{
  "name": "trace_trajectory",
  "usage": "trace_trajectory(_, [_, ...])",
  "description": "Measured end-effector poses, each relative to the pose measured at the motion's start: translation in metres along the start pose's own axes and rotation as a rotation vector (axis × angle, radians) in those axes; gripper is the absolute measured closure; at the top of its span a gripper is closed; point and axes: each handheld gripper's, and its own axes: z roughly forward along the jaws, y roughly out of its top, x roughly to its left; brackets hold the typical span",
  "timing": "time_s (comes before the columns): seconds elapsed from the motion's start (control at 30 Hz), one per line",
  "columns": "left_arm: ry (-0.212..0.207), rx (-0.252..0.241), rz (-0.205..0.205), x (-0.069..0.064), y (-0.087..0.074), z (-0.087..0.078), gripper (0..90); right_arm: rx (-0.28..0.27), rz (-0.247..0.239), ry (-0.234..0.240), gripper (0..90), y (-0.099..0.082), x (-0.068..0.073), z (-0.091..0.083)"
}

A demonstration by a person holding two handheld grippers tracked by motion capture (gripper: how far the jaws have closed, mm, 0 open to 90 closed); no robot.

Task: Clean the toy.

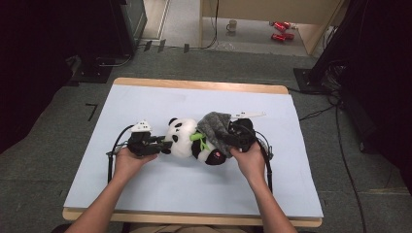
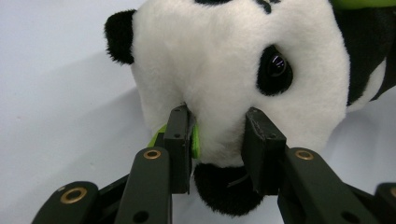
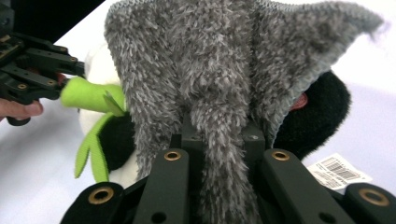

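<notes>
Pinning the panda plush (image 1: 187,141) flat on the bench (image 1: 145,189), the left gripper (image 2: 218,140) has its fingers clamped on the head, probably so the right gripper (image 3: 219,140), fingers pinched tight on the grey fuzzy garment (image 3: 224,70), can tug it along the body.

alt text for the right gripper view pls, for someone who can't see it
The right gripper is shut on a fold of fuzzy grey cloth draped over a plush panda on the pale table. A green bamboo sprig sticks out at the toy's left, with the left gripper behind it; a barcode tag lies at lower right.
</notes>
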Motion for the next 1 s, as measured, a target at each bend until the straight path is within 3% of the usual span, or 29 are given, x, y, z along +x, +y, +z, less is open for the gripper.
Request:
trace_trajectory(0.33, [-0.012,0.000,0.006,0.001,0.002,0.001,64.7,0.024,0.006,-0.019,79.0,-0.017,-0.016,-0.004])
trace_trajectory(0.6, [-0.024,0.019,0.010,0.004,0.007,0.000,63.4,0.041,0.054,-0.023,79.0,-0.029,-0.027,-0.008])
trace_trajectory(1.0, [-0.052,0.016,-0.017,0.011,0.010,0.003,63.7,0.083,0.089,-0.066,79.2,-0.044,-0.038,-0.009])
